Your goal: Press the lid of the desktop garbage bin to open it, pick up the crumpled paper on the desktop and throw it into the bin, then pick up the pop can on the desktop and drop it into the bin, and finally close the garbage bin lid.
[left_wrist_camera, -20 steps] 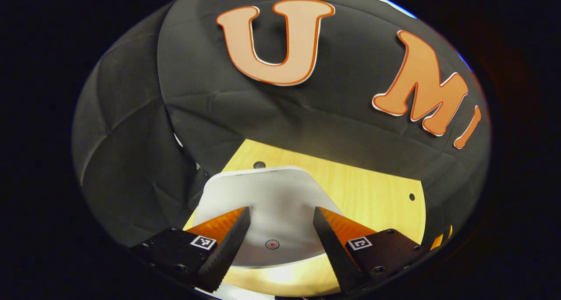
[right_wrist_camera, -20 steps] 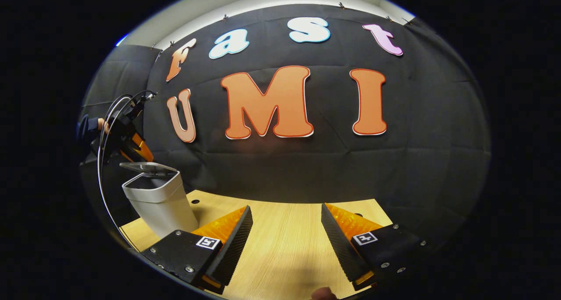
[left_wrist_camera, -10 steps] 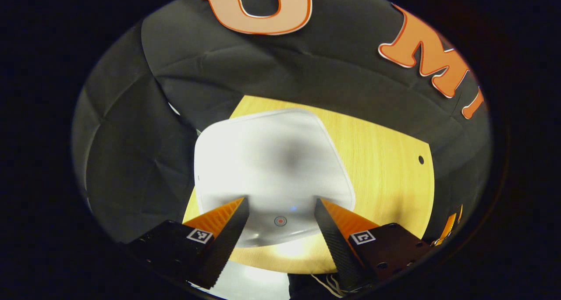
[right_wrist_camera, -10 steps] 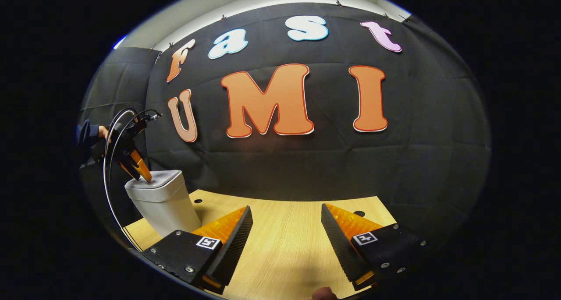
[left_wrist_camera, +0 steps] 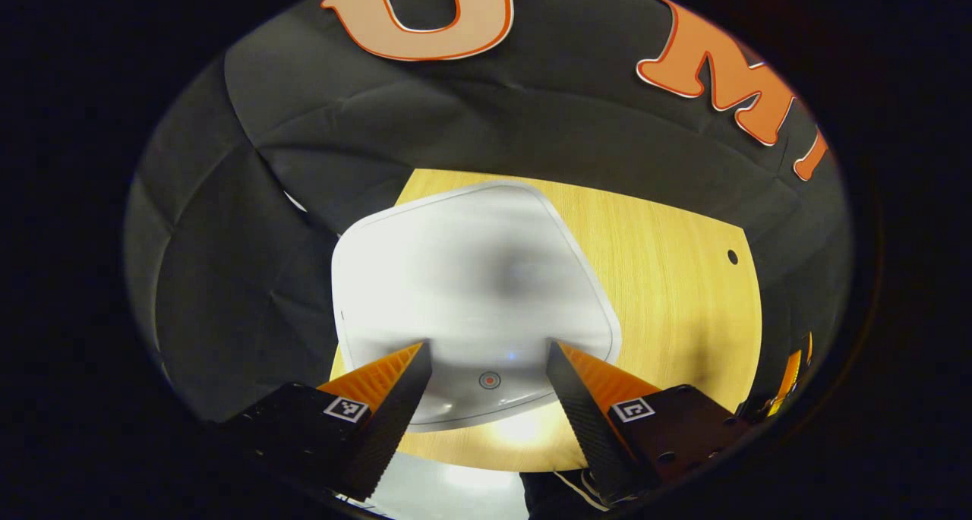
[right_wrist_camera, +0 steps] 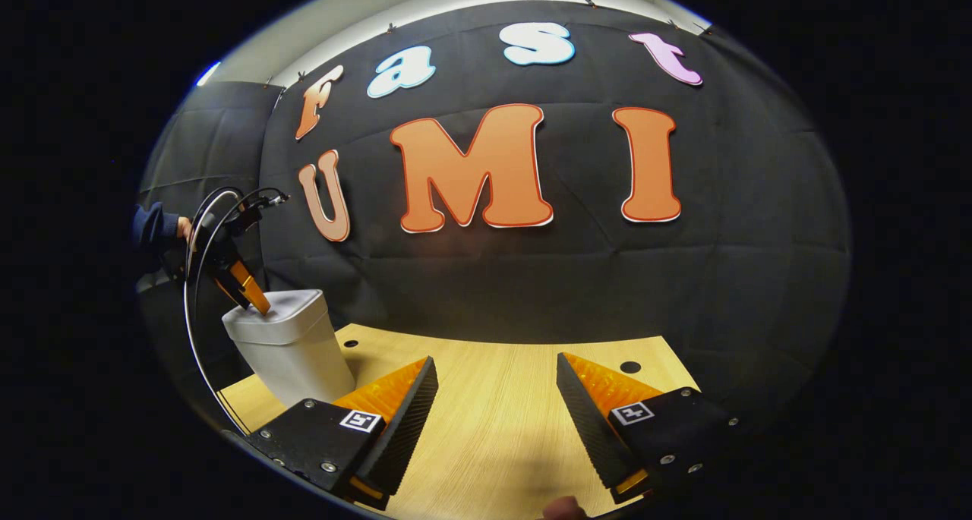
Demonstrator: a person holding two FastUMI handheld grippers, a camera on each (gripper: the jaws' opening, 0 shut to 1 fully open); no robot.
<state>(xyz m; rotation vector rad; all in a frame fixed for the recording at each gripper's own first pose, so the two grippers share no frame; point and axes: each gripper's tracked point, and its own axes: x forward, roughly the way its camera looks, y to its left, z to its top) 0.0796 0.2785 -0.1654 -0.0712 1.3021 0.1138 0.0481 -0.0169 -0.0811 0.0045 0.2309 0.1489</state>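
Bin (right_wrist_camera: 285, 349) at the desk's (right_wrist_camera: 493, 414) far-left corner has its lid (left_wrist_camera: 467, 292) down flat under my left gripper (left_wrist_camera: 486, 353), both grippers' jaws wide and empty, so I judge only withdrawal remains.

Count, left gripper view: one bin lid (left_wrist_camera: 471, 292), white, just ahead of the tool's fingers; one small round red mark (left_wrist_camera: 490, 381) on that lid, between the fingers; one wooden desktop (left_wrist_camera: 668, 277) beneath; one dark hole (left_wrist_camera: 732, 256) in the desktop, ahead and to the right of the tool.

Count, right gripper view: one garbage bin (right_wrist_camera: 288, 349), ahead and left of the tool; two holes in the desktop, one (right_wrist_camera: 350, 344) ahead-left and one (right_wrist_camera: 629, 367) ahead-right; one other gripper (right_wrist_camera: 247, 292) at the bin top; two cables (right_wrist_camera: 199, 277) looping from it; one sleeve (right_wrist_camera: 152, 224) behind it.
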